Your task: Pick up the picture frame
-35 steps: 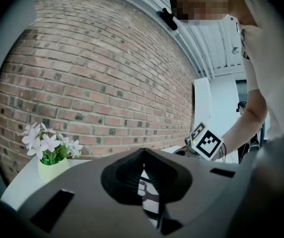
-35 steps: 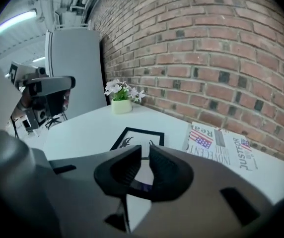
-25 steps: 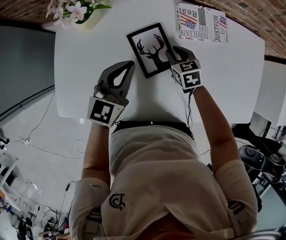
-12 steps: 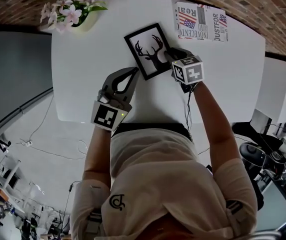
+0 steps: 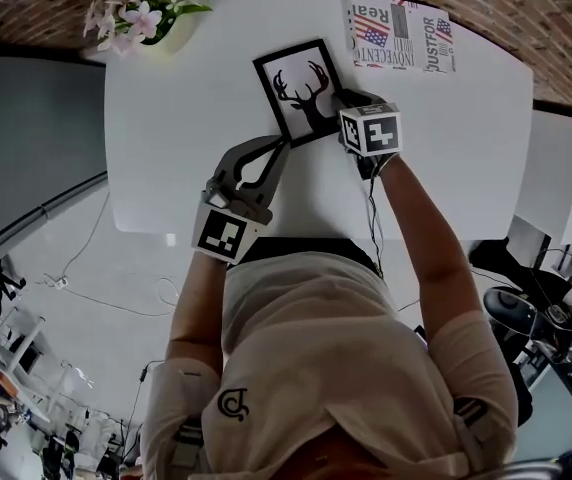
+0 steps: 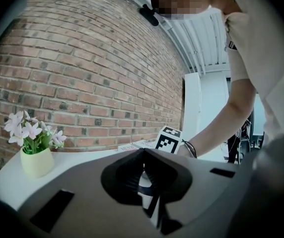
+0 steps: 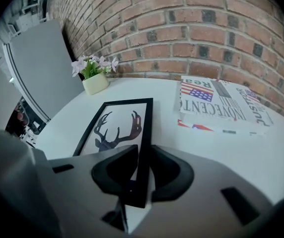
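Note:
The picture frame [image 5: 299, 90], black-edged with a deer-head silhouette, lies on the white table [image 5: 166, 148]. My right gripper [image 5: 342, 109] points steeply down at the frame's right side. In the right gripper view its jaws are closing around the frame's black right rail [image 7: 143, 157], with a thin sliver still showing beside the left pad. My left gripper [image 5: 284, 144] is shut and empty, its tip just at the frame's near left corner. In the left gripper view, part of the frame [image 6: 149, 192] shows past the closed jaws [image 6: 143, 150].
A pale pot of pink flowers [image 5: 151, 16] stands at the table's far left corner. A magazine with a flag print [image 5: 398, 34] lies at the far right by the brick wall [image 7: 206, 29]. The table's near edge runs just behind both grippers.
My left gripper has slid forward and right, up to the frame's near left corner. My right gripper has rolled and sunk onto the frame's right edge, its jaws narrowing.

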`<state>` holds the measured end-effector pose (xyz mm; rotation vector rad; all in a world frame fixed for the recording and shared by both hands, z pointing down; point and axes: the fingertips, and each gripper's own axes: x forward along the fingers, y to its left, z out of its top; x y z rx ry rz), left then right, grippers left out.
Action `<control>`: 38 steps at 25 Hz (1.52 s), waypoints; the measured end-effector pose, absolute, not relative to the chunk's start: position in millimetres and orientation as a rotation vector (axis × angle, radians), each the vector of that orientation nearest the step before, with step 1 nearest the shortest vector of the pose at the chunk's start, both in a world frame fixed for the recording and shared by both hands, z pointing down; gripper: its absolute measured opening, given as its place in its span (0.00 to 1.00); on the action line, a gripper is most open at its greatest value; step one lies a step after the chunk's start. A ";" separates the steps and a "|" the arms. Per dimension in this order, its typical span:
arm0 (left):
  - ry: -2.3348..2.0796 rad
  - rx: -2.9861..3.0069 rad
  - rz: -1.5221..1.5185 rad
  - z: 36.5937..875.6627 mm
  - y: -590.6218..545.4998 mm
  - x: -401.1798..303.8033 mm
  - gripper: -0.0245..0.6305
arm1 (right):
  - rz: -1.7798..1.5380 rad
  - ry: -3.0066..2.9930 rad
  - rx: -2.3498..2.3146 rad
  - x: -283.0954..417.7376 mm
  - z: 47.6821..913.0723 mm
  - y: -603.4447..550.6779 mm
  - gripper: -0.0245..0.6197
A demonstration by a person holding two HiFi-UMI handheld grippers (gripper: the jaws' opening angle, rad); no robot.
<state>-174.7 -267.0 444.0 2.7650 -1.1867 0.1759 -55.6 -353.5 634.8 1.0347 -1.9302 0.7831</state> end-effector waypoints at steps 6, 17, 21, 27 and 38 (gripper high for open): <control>-1.278 2.670 0.091 433.9 -255.0 -171.8 0.06 | 0.858 -1.885 1.099 -37.2 634.9 -341.3 0.16; -1.314 2.641 0.048 415.8 -216.1 -153.4 0.06 | 0.868 -1.839 1.142 3.0 634.7 -299.9 0.16; -1.318 2.653 0.059 411.7 -199.3 -145.1 0.06 | 0.863 -1.822 1.154 15.6 634.2 -278.1 0.16; -1.311 2.642 0.068 414.3 -173.2 -130.9 0.06 | 0.857 -1.804 1.179 35.1 633.8 -244.5 0.16; -1.294 2.645 0.092 422.6 -120.3 -98.2 0.06 | 0.861 -1.802 1.239 66.8 632.1 -184.9 0.16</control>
